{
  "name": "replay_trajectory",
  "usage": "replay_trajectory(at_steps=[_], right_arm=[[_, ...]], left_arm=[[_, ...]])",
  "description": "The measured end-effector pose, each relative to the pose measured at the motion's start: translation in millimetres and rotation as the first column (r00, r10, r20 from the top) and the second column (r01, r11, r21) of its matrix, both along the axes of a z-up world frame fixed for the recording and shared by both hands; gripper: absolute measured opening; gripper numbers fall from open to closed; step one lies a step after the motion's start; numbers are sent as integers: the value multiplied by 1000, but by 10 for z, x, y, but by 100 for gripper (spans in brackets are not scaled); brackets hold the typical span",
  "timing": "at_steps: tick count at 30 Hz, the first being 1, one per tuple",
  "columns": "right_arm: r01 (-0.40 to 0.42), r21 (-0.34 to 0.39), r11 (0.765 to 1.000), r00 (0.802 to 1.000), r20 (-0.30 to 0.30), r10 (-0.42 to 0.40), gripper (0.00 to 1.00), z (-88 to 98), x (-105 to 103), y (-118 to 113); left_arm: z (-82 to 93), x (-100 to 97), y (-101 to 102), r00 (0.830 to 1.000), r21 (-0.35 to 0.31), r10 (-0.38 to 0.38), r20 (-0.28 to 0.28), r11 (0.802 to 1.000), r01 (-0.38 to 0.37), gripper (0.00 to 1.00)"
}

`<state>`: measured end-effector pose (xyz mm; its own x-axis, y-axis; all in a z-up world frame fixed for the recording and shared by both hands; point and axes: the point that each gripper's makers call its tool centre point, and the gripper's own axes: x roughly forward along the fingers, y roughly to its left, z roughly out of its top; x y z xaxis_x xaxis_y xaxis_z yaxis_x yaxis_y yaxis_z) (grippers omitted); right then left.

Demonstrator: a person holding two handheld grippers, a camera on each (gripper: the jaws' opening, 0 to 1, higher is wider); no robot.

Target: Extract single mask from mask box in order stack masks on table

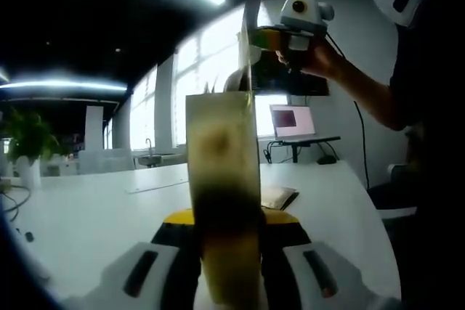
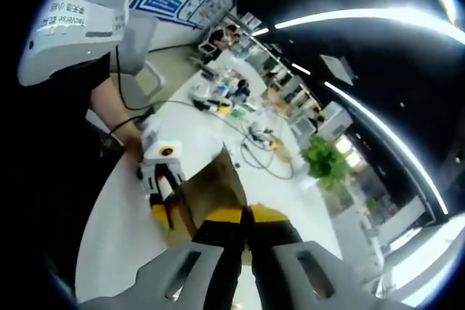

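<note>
One thin, pale, translucent mask [image 1: 221, 179] hangs stretched in the air between the two hand-held grippers, lifted above the long white table [image 1: 94, 215]. In the left gripper view, the left gripper [image 1: 227, 266] has its two grey jaws closed on the mask's lower end, the sheet rising straight up from the yellow jaw base. At the mask's top edge the right gripper [image 1: 256, 38] pinches it, carried by a person's hand [image 1: 323, 56] with the forearm raised and bent back towards the body at the table's far right side.

In the right gripper view, the right gripper [image 2: 243, 252] is likewise clamped shut on the mask [image 2: 211, 186], which runs away to the left gripper [image 2: 161, 179] held low beside the table's near edge.

One small tan flat packet [image 1: 280, 196] lies on the table towards its right edge; I cannot tell whether it is the mask box. One open laptop [image 1: 292, 121] stands at the far end, one potted green plant [image 1: 29, 139] at the far left corner. The middle of the tabletop lies open.
</note>
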<state>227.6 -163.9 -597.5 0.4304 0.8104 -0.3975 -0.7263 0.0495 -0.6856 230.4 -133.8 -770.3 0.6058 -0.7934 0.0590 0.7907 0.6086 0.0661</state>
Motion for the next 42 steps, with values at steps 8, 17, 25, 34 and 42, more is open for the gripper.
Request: replay_trajectory(at_steps=[8, 17, 25, 34, 42], right_arm=[[8, 36, 999, 1000, 22, -9, 0, 158, -15, -43], [30, 71, 997, 998, 59, -34, 0, 329, -24, -116], [50, 106, 993, 995, 75, -59, 0, 455, -6, -203], [74, 123, 990, 988, 128, -90, 0, 604, -23, -288], [160, 130, 979, 968, 171, -181, 0, 713, 116, -498]], left_arm=[[0, 0, -1, 1000, 1, 0, 1, 1000, 0, 33], [1, 2, -3, 1000, 2, 0, 2, 1000, 0, 33], [7, 3, -2, 1000, -2, -1, 2, 1000, 1, 33], [15, -1, 2, 1000, -8, -2, 2, 1000, 2, 33], [14, -1, 2, 1000, -8, -3, 2, 1000, 3, 33]])
